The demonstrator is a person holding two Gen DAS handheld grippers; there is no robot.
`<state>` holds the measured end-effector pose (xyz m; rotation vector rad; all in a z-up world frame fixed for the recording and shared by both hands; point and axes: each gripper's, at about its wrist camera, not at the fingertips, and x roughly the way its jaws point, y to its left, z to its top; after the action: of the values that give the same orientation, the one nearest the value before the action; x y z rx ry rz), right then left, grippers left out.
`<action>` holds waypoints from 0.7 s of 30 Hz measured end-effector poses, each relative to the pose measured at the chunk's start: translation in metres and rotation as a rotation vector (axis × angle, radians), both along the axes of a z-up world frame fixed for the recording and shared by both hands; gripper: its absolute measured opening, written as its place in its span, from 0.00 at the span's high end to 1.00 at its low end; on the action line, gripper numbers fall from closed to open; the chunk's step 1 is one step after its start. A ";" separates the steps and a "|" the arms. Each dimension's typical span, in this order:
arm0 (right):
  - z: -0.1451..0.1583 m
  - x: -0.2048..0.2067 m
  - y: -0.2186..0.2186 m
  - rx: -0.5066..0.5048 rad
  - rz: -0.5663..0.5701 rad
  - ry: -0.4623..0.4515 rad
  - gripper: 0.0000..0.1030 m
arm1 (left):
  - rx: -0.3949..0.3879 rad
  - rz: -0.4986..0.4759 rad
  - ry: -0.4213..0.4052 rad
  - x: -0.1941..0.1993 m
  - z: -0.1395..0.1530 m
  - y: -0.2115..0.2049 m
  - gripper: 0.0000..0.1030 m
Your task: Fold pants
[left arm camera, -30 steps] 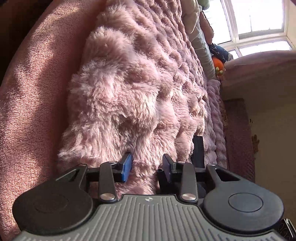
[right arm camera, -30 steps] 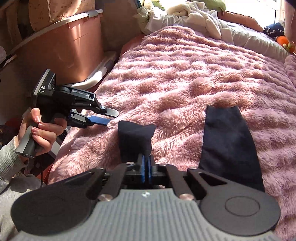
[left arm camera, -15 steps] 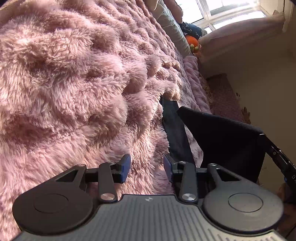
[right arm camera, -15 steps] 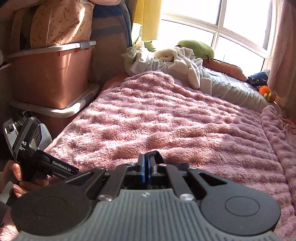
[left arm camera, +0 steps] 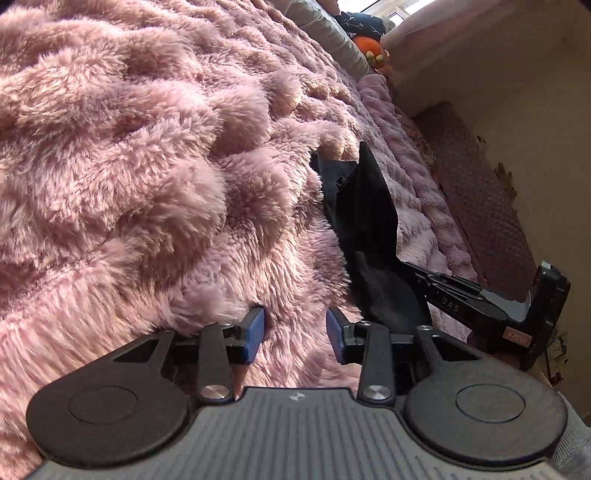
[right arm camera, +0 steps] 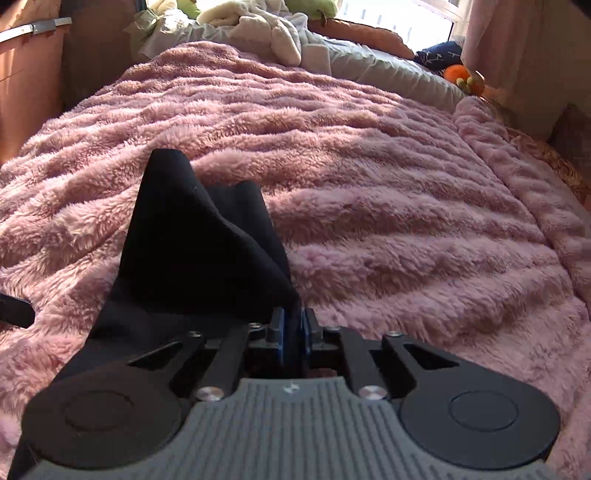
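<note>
Black pants (right arm camera: 199,240) lie bunched in a raised fold on the fluffy pink blanket (right arm camera: 369,166). My right gripper (right arm camera: 293,332) holds their near edge: dark cloth fills the narrow slot between its blue pads, and its jaws are opening. In the left wrist view the same pants (left arm camera: 365,221) stand up as a dark flap to the right, with the right gripper's body (left arm camera: 461,299) behind them. My left gripper (left arm camera: 295,328) is open just above the blanket (left arm camera: 147,166), left of the pants, with only pink fur between its fingers.
A brown storage box (right arm camera: 26,74) stands by the bed's far left. White laundry (right arm camera: 266,29), grey bedding and an orange toy (right arm camera: 461,75) lie at the head end under the window. A cream wall (left arm camera: 517,110) runs along the bed's right side.
My right gripper came down onto the blanket with the pants, which now stand folded in front of it. My left gripper slid across the blanket and rolled, bringing the pants closer.
</note>
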<state>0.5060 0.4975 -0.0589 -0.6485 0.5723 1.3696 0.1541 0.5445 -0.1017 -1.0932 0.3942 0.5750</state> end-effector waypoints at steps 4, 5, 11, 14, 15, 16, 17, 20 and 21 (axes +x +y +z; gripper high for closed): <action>0.015 0.007 -0.015 0.240 -0.031 0.188 0.48 | -0.007 -0.011 -0.003 -0.001 -0.002 0.003 0.58; 0.024 0.003 -0.014 0.279 -0.026 0.215 0.50 | 0.009 -0.017 0.001 0.001 -0.001 0.003 0.58; 0.048 -0.034 0.023 0.276 0.111 0.139 0.59 | 0.059 -0.023 0.017 0.022 0.000 0.008 0.58; 0.042 -0.026 0.039 0.285 -0.051 0.168 0.92 | 0.088 -0.048 0.031 0.031 0.002 0.007 0.58; 0.039 -0.021 0.042 0.287 -0.071 0.235 0.92 | 0.112 -0.056 0.052 0.033 0.003 0.005 0.58; 0.038 -0.020 0.044 0.287 -0.072 0.271 0.91 | 0.126 -0.055 0.065 0.034 0.003 0.004 0.58; 0.034 -0.022 0.047 0.285 -0.079 0.280 0.90 | 0.130 -0.051 0.070 0.035 0.002 0.004 0.58; 0.027 -0.035 0.055 0.251 -0.059 0.301 0.85 | 0.081 -0.035 0.033 0.031 -0.001 0.010 0.58; 0.026 -0.046 0.057 0.236 -0.021 0.295 0.85 | 0.058 -0.026 0.018 0.028 -0.003 0.013 0.58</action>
<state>0.4604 0.5547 -0.0332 -0.2497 0.6368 1.4970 0.1818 0.5576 -0.1047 -1.0268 0.4046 0.5700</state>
